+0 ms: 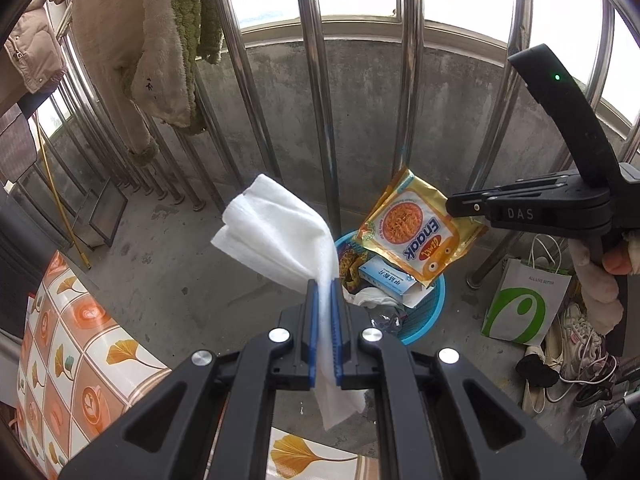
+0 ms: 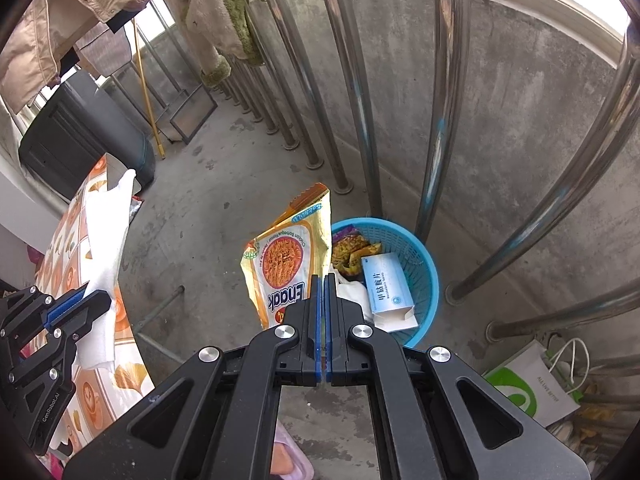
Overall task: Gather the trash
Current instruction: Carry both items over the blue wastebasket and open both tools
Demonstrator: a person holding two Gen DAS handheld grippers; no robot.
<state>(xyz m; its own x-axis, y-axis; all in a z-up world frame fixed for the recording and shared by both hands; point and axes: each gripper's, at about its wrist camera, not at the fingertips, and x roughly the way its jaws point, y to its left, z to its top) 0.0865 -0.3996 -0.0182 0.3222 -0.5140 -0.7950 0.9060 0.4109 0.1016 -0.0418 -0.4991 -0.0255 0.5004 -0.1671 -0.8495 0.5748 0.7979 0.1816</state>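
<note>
My left gripper (image 1: 325, 284) is shut on a white paper tissue (image 1: 276, 236), which fans out above its blue pads and hangs below them. My right gripper (image 2: 323, 278) is shut on a yellow Enaack snack wrapper (image 2: 286, 258). In the left wrist view that wrapper (image 1: 416, 236) hangs from the right gripper (image 1: 450, 205) just above a blue plastic basket (image 1: 434, 304). The basket (image 2: 416, 248) stands on the concrete floor by the railing and holds a white-and-blue box (image 2: 388, 284), crumpled wrappers and tissue. In the right wrist view the left gripper (image 2: 100, 296) with its tissue (image 2: 106, 232) is at the left.
Steel railing bars (image 2: 444, 100) and a concrete wall stand right behind the basket. A table with an orange leaf-patterned cloth (image 1: 76, 344) is at the left. A white-and-green paper bag (image 1: 520, 304) and shoes (image 1: 576, 344) lie right of the basket. Clothes (image 1: 140, 56) hang above.
</note>
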